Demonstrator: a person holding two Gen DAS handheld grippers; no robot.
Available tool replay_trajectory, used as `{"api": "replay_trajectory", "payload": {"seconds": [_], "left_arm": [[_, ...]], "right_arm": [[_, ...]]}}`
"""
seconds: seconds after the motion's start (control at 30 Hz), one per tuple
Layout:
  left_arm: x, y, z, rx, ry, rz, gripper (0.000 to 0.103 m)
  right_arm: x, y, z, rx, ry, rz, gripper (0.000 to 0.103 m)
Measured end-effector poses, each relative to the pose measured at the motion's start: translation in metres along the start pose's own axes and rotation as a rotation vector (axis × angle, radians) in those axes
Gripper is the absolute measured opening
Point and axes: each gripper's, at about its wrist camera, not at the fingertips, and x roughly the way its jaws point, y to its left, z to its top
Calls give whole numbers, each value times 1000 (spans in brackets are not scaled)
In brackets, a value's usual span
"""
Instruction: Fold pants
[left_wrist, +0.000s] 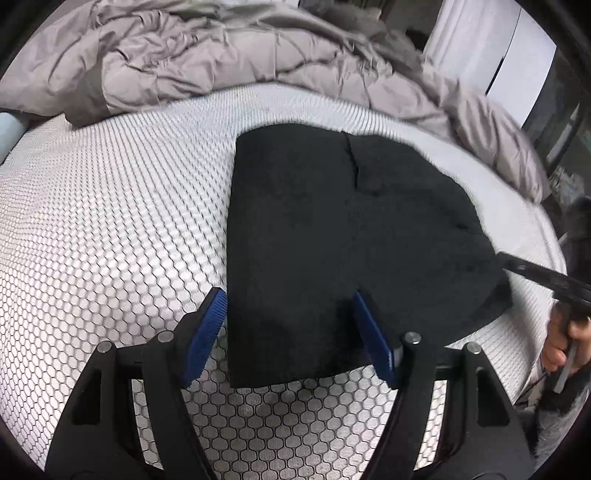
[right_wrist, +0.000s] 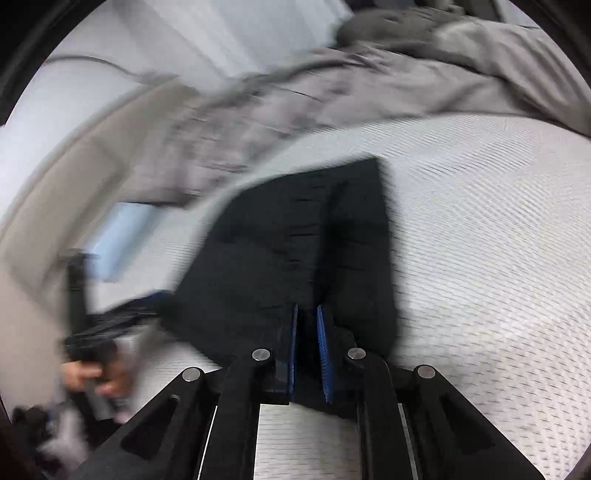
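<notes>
Pants (left_wrist: 332, 240), black and of a matte, slightly fuzzy cloth, lie folded into a compact slab on the mattress (left_wrist: 110, 221). In the left wrist view the slab's long axis runs away from the camera toward the rumpled blanket (left_wrist: 221, 55), with a straight left edge, a rounded right edge and a seam line near the far end. The mattress cover is white with a raised honeycomb weave; the blanket is grey-taupe, quilted and heavily creased.

The left gripper (left_wrist: 290, 332) hangs over the near end of the pants, its blue ribbed pads spread wide and holding nothing. The right gripper (right_wrist: 306, 350) has its pads drawn nearly together with dark cloth between them, pinching the near edge of the pants (right_wrist: 295, 240); that view is motion-blurred.
</notes>
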Motion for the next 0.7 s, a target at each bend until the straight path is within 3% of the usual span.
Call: {"api": "replay_trajectory", "payload": {"seconds": [0.07, 0.17, 0.27, 0.37, 0.47, 0.5, 0.53, 0.6, 0.7], "left_arm": [[4, -2, -1, 11, 8, 17, 68], [-4, -1, -1, 7, -14, 9, 68], [-12, -2, -2, 7, -41, 2, 68], [-16, -7, -3, 19, -46, -17, 68], [-11, -13, -2, 36, -35, -4, 68], [-10, -13, -2, 37, -32, 5, 68], [-9, -13, -2, 32, -30, 8, 68], [-10, -12, -2, 20, -33, -3, 68], [-15, -11, -2, 22, -45, -17, 68]], "right_arm": [[14, -13, -2, 34, 52, 14, 11], [-11, -10, 4, 35, -26, 58, 14], [-30, -4, 4, 28, -83, 188, 25], [-18, -4, 3, 40, -31, 248, 27], [15, 4, 6, 28, 45, 210, 27], [17, 4, 5, 22, 42, 198, 25], [17, 7, 8, 12, 32, 191, 17], [6, 11, 8, -10, 6, 188, 8], [-18, 16, 2, -47, -37, 185, 6]]}}
